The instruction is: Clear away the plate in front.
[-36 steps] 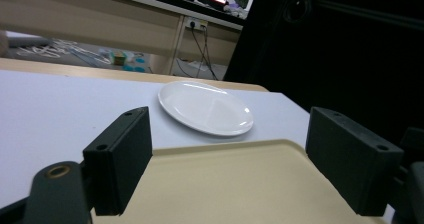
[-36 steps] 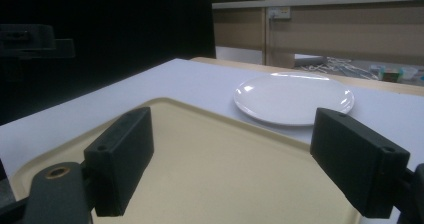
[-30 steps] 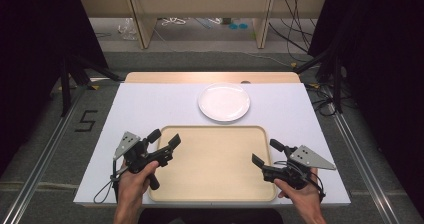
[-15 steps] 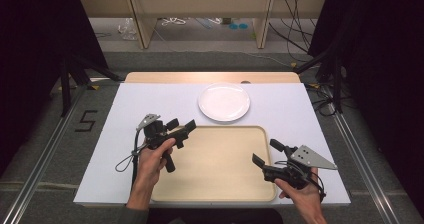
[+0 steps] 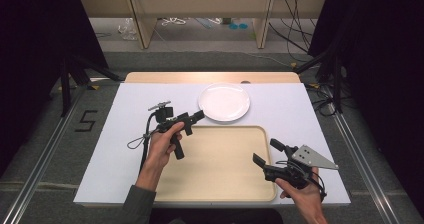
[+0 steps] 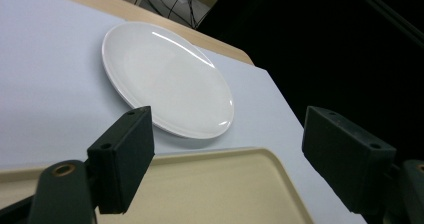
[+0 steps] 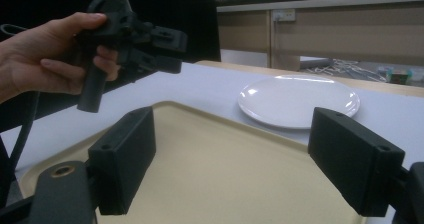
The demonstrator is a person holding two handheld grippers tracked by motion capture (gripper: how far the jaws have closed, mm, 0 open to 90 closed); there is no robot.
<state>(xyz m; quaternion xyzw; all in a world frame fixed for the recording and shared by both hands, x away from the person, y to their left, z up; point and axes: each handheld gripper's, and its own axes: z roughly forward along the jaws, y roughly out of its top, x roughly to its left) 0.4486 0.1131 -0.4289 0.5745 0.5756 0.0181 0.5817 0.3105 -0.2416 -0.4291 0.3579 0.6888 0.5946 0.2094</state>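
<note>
High view: the left gripper (image 5: 196,118) has moved forward since the earlier frame, its spread jaws now just short of the one white plate (image 5: 223,101); the right gripper (image 5: 266,153) stays spread over the single tray (image 5: 220,184). Left gripper view: the plate (image 6: 165,79) lies beyond the tray's (image 6: 210,194) far rim; right gripper view: two grippers, one plate (image 7: 298,100).

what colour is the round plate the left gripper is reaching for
Plain glossy white round plate, no pattern; the left gripper view shows it best.

Tray (image 6: 220,184): running off the bottom edge in the left gripper view, its near part cut away.
Plate (image 7: 300,101): its near rim is disappearing behind the tray's raised lip in the right gripper view.
Shelf clutter (image 5: 175,21): sitting too small and blurred to identify.
</note>
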